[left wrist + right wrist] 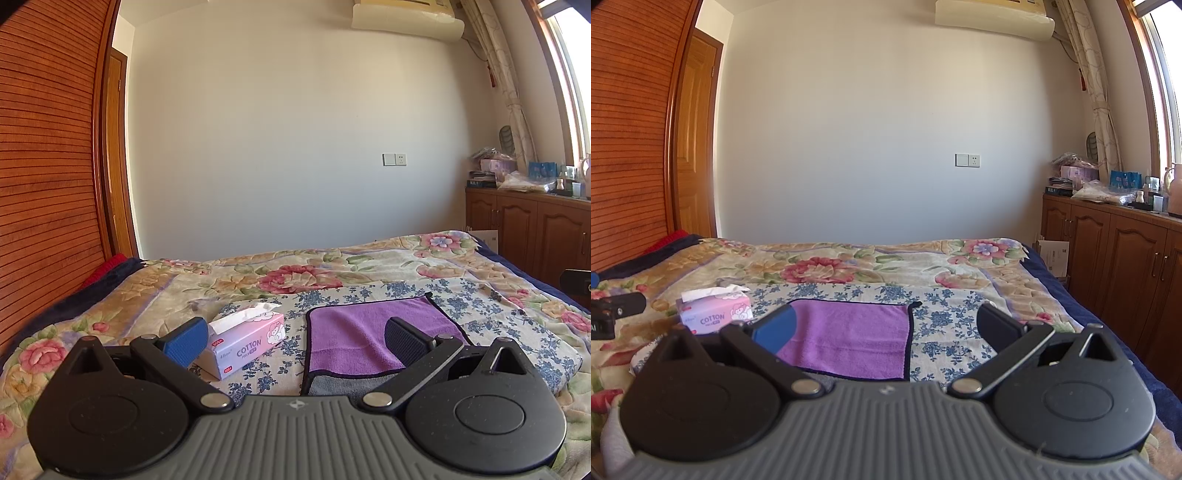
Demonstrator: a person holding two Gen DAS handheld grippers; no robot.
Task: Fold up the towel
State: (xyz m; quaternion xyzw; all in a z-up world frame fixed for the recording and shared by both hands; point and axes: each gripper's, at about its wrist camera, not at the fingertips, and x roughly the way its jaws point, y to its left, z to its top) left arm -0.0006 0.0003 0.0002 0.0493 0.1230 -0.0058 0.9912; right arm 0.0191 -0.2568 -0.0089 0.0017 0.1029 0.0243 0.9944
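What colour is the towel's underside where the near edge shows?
Grey, under the purple dark-edged towel; clearest in the left wrist view.

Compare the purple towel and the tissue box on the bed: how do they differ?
The purple towel lies flat and limp; the tissue box stands as a rigid block. The towel is plain purple with dark edging and a grey underside; the box is pink, printed COTTON. Both rest on the blue-flowered cloth.

The floral-quilted bed (295, 273) is viewed low and close from both wrist cameras, faced toward the cream wall (886, 129), the left set further left than the right, and the purple microfibre towel (354, 332) and pink tissue box (716, 314) are shared.
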